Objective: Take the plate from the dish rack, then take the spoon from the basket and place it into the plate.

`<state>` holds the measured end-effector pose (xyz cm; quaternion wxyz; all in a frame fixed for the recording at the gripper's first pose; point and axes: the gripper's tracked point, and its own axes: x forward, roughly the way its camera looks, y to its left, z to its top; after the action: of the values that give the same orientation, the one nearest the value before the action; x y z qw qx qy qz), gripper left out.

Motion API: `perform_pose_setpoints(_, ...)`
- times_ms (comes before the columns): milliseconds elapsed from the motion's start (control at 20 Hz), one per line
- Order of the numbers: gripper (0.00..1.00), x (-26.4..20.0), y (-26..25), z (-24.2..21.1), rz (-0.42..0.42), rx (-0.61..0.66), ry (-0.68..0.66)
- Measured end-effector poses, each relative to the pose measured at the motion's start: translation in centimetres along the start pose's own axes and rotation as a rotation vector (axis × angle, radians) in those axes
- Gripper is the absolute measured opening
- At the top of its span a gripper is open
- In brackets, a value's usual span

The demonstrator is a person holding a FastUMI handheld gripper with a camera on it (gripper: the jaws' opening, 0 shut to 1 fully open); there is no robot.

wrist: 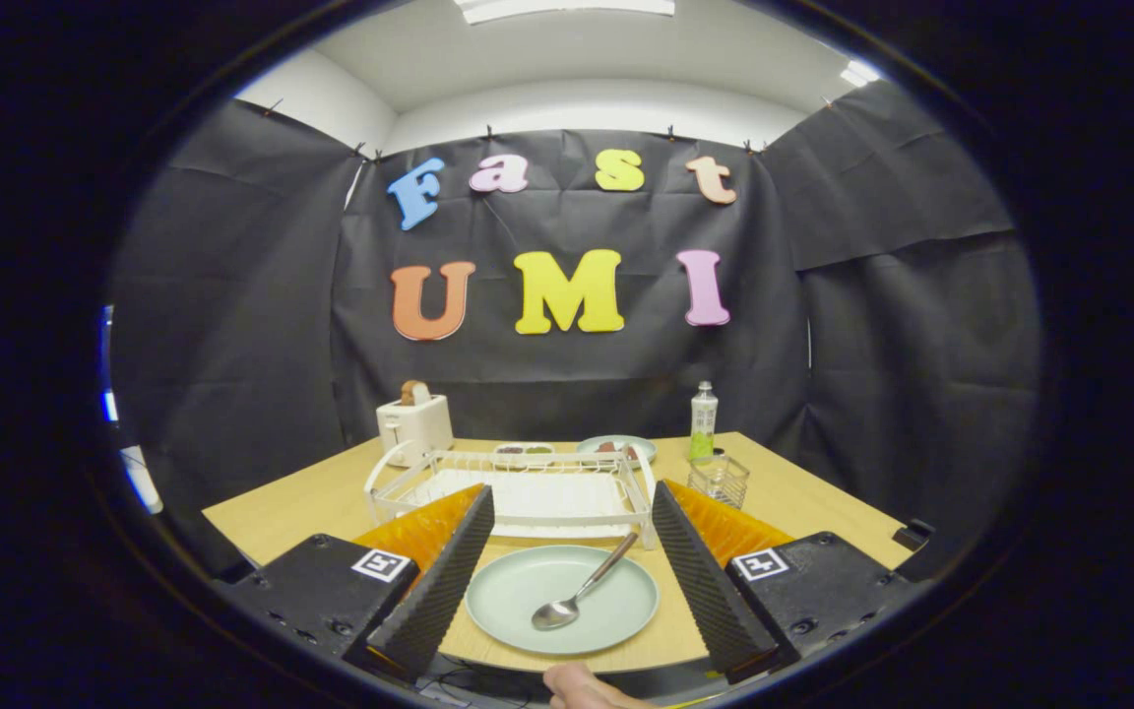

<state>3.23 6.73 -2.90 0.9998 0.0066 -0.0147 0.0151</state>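
**Claw open and empty; spoon resting in plate on table**

The claw [567,581] stands wide open at the bottom of the frame, its two fingers [439,581] spread apart and pressing on nothing. Part of a hand [592,687] shows at the bottom centre, below the fingers.

Between the fingers, in the lower centre, a pale green plate [518,611] lies flat on the wooden table [301,502]. A metal spoon [582,588] rests in the plate, its bowl near the plate's middle and its handle angled up and to the right, reaching over the far rim. Neither finger touches plate or spoon.

Just beyond the plate, at mid-frame, sits a white dish rack [518,483], with no dishes seen in it. To the right of the rack, beyond the right finger, stands a small wire basket [720,480]. Just behind it is a clear bottle [703,421] with green liquid in its lower part.

Behind the rack, a white toaster [414,423] stands at centre left with a slice of bread poking from its slot. A small tray [524,451] and a second plate [616,448] with food on it sit further back, near the table's far edge; their contents are too small to identify.
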Motion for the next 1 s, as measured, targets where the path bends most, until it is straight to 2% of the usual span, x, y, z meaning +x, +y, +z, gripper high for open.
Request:
perform_pose_setpoints(450,1.00,0.4,-1.6,-0.2,-0.044,0.011,-0.005)
perform_pose_setpoints(1000,1.00,0.0,-0.9,0.0,-0.015,-0.011,-0.016)
